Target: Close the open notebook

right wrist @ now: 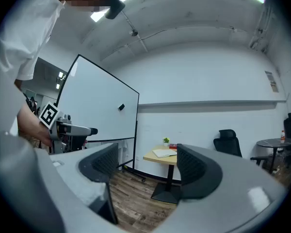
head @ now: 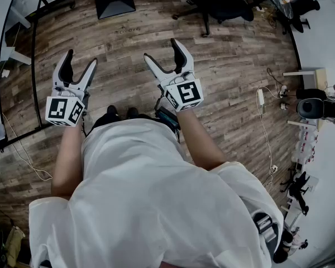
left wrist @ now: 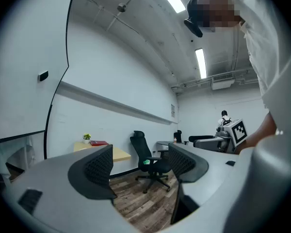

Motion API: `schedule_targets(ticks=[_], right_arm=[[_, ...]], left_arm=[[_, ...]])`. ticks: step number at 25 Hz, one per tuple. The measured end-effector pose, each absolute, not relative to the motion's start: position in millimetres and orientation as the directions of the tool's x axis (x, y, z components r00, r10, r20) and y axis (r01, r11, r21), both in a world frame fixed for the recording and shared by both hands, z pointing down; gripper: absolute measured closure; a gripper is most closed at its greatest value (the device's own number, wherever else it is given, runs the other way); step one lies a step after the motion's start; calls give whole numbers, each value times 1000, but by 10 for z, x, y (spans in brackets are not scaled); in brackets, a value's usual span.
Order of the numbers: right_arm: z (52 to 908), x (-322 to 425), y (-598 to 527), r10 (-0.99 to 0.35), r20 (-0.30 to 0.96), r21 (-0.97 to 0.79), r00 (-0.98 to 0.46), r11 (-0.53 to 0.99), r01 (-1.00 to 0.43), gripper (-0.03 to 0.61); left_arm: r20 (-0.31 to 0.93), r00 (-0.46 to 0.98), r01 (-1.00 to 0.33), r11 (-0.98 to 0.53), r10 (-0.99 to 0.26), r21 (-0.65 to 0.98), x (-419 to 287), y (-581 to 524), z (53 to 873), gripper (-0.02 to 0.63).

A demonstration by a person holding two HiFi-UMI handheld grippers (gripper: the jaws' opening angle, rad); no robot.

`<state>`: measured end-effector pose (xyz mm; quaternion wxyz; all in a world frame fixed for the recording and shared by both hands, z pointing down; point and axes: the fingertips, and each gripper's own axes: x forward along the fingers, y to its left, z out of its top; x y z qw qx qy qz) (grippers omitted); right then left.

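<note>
White-shirted person (head: 156, 200) fills the lower half of the head view, standing on a wood-plank floor (head: 234, 60) with both forearms held forward.

Left gripper (head: 81, 59): held level over the floor, marker cube toward the person. Its own view shows the jaws spread wide, with only open room between the pads. Nothing is held or touched.

Right gripper (head: 162, 50): held level, just beside the left one and slightly further forward. Its own view shows the jaws equally wide apart and empty.

Notebook (right wrist: 163, 153): lies open, pale pages up, on the top of a small yellow-topped desk (right wrist: 157, 158) against the far white wall. In the right gripper view it appears in the gap between the jaws, but it is well apart from them, across the floor. Neither gripper is near it.

Other items on that desk: a small potted plant (right wrist: 166, 141) at the wall side and a red book (right wrist: 173, 148) just beside the notebook.

Surroundings: a whiteboard (right wrist: 97, 106) stands to the left of the desk in the right gripper view; a black office chair (left wrist: 148, 161) stands to the desk's right in the left gripper view.
</note>
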<state>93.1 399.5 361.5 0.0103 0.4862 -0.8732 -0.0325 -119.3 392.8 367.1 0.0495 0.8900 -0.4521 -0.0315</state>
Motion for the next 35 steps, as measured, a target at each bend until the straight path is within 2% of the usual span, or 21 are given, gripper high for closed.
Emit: schedule_targets(ticks=[4,9,24,35], right_arm=[[3608,966,3970,-854,-7,64,-520,519,-852,207],[3524,991,3970,-838,-81,-3,-540,542,-841,207],[3692,979,3883,-837,-27,-11,-547,547,-837,207],[3708,1033,3928,-828,-37,-47,-560,561,-827,207]], left_arm=[[-4,591,-800,-586,-807,125,-1180,3926,3685,270],[-3,590,-800,-584,-808,135,-1170,3898,3687,270],[-8,584,-804,-580,-812,135,-1086,3974,3633,270],[-5,548,-826,-542,-836,152,-1080,4127,3666,270]])
